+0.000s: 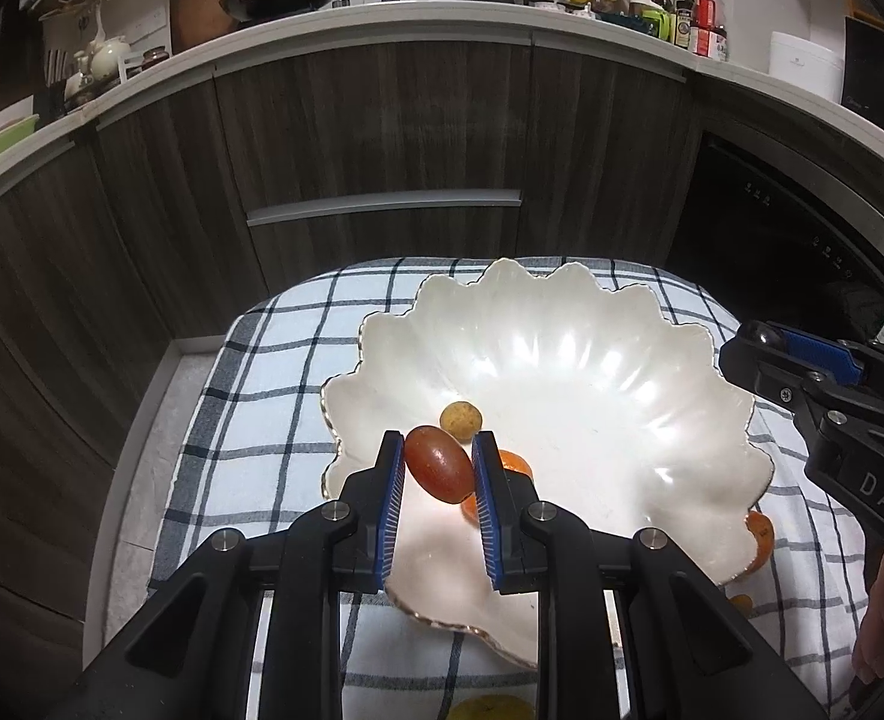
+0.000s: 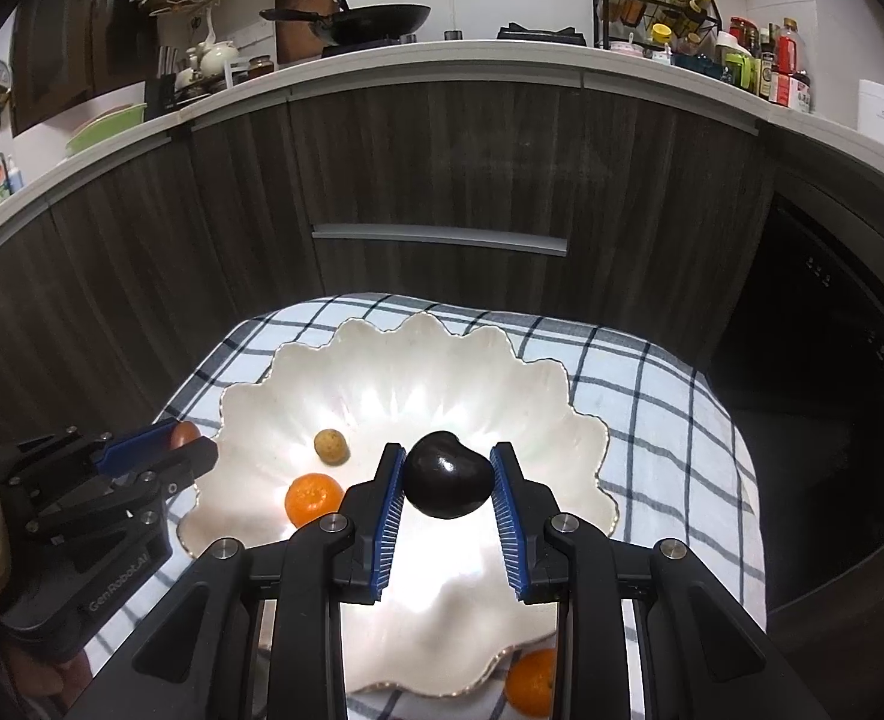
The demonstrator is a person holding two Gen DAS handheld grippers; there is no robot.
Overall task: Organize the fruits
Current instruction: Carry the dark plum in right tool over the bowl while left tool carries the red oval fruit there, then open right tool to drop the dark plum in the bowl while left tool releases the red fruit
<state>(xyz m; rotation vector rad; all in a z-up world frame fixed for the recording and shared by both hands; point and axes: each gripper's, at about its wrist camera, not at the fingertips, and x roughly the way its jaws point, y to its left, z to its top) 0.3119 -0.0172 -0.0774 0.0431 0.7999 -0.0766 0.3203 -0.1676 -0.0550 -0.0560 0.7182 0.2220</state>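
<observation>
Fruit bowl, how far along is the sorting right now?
Done: a small tan fruit and an orange already lie in the white scalloped bowl. In hand: the left hand-held gripper carries a reddish oval fruit and the right hand-held gripper a dark fruit, both over the bowl. Left: another orange on the checked cloth, plus a yellowish fruit nearer the camera.

1. The white scalloped bowl with a thin gold rim looks like glazed ceramic, pearly and glossy, throwing bright glare.
2. The blue-and-white checked cloth under it is soft woven fabric, matt.
3. The small oval reddish-brown fruit has smooth, slightly shiny skin.
4. The dark, almost black plum-like fruit is glossy.
5. The round tan fruit looks dull and rough.
6. The orange mandarin has finely dimpled peel.
7. The dark cabinet fronts show matt wood grain.
</observation>
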